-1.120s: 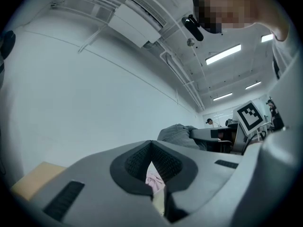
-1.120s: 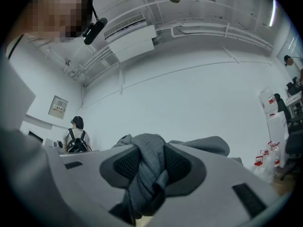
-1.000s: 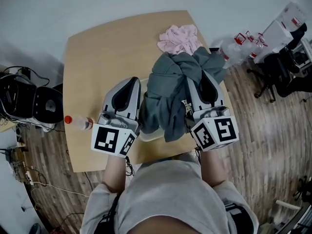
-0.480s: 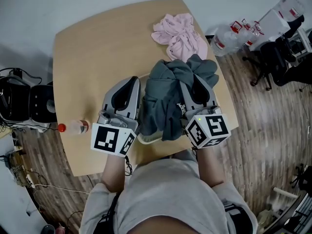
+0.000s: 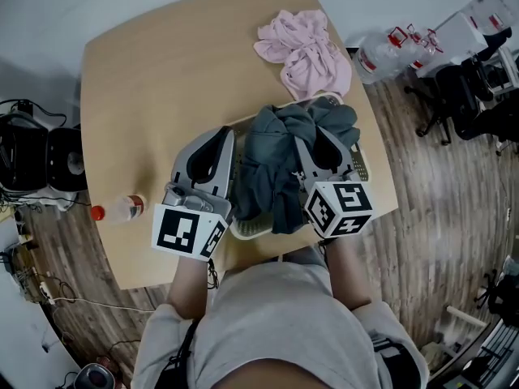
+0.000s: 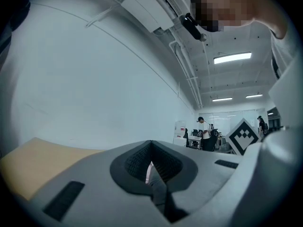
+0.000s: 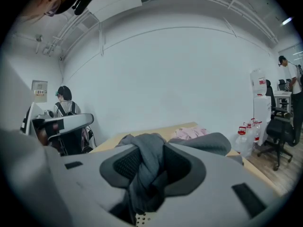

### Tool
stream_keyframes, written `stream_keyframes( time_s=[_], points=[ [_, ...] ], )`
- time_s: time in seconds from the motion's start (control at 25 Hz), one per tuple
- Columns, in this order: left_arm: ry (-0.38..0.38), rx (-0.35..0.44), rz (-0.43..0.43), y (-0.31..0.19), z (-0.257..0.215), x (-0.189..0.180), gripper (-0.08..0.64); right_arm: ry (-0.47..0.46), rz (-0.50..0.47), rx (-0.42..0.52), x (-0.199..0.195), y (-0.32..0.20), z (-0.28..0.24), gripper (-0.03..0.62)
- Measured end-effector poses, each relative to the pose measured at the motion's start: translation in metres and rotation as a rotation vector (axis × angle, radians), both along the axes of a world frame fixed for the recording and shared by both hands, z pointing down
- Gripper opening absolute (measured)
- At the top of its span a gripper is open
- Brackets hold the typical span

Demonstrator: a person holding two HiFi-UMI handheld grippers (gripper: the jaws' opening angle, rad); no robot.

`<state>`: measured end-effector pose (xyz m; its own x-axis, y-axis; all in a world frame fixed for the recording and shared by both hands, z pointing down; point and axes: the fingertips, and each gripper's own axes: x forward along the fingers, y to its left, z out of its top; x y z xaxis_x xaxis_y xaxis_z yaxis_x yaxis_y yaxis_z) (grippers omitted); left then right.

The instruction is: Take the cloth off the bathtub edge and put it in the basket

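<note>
A grey cloth (image 5: 280, 160) hangs bunched between my two grippers, low over a white basket (image 5: 246, 232) on the wooden table (image 5: 162, 79). The right gripper (image 5: 324, 134) is shut on a thick fold of it, and in the right gripper view that grey cloth (image 7: 144, 148) fills the gap in the right gripper (image 7: 149, 167). The left gripper (image 5: 222, 134) sits against the cloth's left side. In the left gripper view the left gripper (image 6: 151, 169) is closed on a thin strip of grey cloth (image 6: 158, 188). Most of the basket is hidden under the cloth.
A pink cloth (image 5: 304, 47) lies crumpled at the table's far right corner, also seen as the pink cloth (image 7: 189, 133). A bottle (image 5: 122, 209) with a red cap lies near the left edge. Large water bottles (image 5: 381, 55) and an office chair (image 5: 466, 104) stand on the floor to the right.
Both grippers and the grey cloth have sunk toward the basket, whose rim now shows at the right. The right gripper has drawn slightly inward.
</note>
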<state>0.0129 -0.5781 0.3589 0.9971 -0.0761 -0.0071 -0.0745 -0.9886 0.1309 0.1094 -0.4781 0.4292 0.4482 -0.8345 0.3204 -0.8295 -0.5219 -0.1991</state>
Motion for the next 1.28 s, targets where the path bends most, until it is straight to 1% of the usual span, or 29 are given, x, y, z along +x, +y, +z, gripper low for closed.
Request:
stream_keyframes(
  time_s=[0.44,0.92,1.28],
  points=[
    [-0.019,-0.036,0.000,-0.002,0.014,0.001,0.012,-0.093,-0.046,-0.185,0.002,-0.009,0.048,0.147],
    [-0.035,-0.051,-0.028,-0.005,0.024,-0.006,0.012,-0.195,-0.071,-0.355,0.004,-0.010,0.099,0.147],
    [-0.033,-0.059,-0.040,-0.004,0.027,-0.012,0.012,-0.214,-0.093,-0.429,0.003,-0.015,0.113,0.147]
  ],
)
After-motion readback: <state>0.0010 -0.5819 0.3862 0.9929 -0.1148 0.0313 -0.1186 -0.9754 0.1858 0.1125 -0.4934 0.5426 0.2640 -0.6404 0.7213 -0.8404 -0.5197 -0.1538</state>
